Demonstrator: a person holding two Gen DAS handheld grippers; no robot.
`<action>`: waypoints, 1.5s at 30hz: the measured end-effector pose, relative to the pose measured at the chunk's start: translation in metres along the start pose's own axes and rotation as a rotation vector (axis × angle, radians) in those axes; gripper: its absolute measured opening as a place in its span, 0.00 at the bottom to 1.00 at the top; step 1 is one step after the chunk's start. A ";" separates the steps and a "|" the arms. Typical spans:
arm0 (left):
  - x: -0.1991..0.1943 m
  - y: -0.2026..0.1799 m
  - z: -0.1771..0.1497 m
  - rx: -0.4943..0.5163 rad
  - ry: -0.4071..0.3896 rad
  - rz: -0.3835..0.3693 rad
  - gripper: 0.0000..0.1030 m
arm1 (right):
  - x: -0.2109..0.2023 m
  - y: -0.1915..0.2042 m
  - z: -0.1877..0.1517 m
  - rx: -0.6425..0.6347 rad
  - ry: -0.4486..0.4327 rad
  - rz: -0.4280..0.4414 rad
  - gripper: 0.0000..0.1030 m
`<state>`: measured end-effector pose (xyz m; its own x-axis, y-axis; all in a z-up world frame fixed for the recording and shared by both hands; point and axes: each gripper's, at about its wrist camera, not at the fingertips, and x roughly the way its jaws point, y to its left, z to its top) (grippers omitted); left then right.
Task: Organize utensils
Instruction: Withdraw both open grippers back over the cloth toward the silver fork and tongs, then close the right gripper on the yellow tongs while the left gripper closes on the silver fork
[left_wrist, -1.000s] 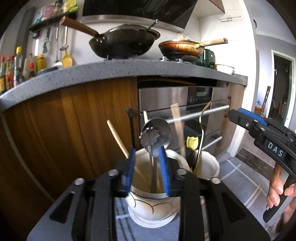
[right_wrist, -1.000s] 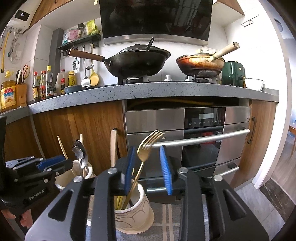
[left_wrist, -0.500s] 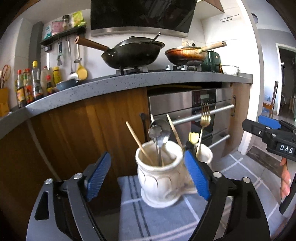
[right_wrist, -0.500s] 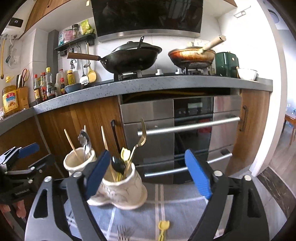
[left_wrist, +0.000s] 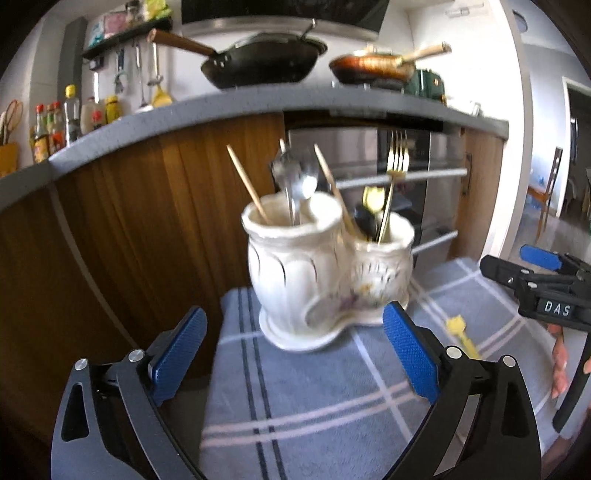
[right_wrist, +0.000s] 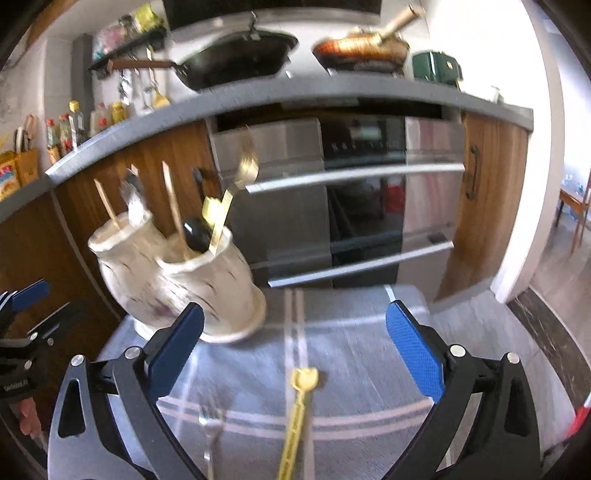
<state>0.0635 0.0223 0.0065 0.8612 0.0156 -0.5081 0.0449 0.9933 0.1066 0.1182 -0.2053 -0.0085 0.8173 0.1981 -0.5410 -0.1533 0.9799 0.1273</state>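
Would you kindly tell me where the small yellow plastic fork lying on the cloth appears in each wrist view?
Left wrist view: the yellow plastic fork lies at lower right on the blue checked cloth, right of the holder.
Right wrist view: it lies bottom centre, between the open blue pads.
Shared landmark: the white ceramic double utensil holder.

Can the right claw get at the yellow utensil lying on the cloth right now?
Probably yes. The yellow utensil lies flat on the cloth directly ahead of the right claw, whose jaws are opening with nothing between them.
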 end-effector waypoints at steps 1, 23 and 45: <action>0.005 -0.003 -0.004 0.005 0.017 0.006 0.93 | 0.005 -0.002 -0.004 -0.001 0.014 -0.005 0.95; 0.047 -0.056 -0.044 0.074 0.162 -0.149 0.94 | 0.057 -0.017 -0.050 -0.072 0.301 0.006 0.51; 0.051 -0.066 -0.046 0.104 0.184 -0.170 0.93 | 0.061 0.006 -0.056 -0.134 0.358 0.048 0.09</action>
<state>0.0811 -0.0372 -0.0661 0.7305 -0.1206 -0.6722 0.2412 0.9664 0.0888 0.1356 -0.1861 -0.0871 0.5651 0.2155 -0.7964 -0.2769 0.9588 0.0629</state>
